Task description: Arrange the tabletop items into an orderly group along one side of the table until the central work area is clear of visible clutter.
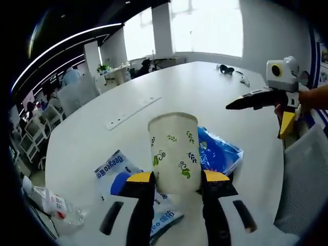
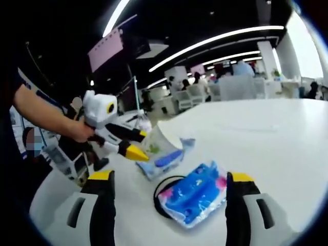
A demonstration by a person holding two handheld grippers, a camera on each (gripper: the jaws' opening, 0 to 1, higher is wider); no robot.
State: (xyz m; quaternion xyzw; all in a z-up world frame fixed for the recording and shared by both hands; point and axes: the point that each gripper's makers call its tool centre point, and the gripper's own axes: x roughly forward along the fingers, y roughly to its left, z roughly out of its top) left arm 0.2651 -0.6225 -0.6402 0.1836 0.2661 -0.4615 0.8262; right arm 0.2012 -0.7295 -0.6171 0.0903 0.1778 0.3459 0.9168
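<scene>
Paper cup (image 1: 173,152), white with green leaf print, upright between the yellow-tipped jaws of the left claw (image 1: 178,179), clamped on both sides near its base, over the white bench (image 1: 205,97). Just behind it, a blue wipes packet (image 1: 218,150); to its left, a white-and-blue flat pouch (image 1: 114,167) lying under the jaws. Near the bench's edge, a clear plastic bag (image 1: 56,205). Right claw (image 2: 169,192) spread wide apart, gripping nothing, above the blue packet with a black ring (image 2: 166,187) peeking out beneath. Headphones (image 1: 225,69) far across the bench.
</scene>
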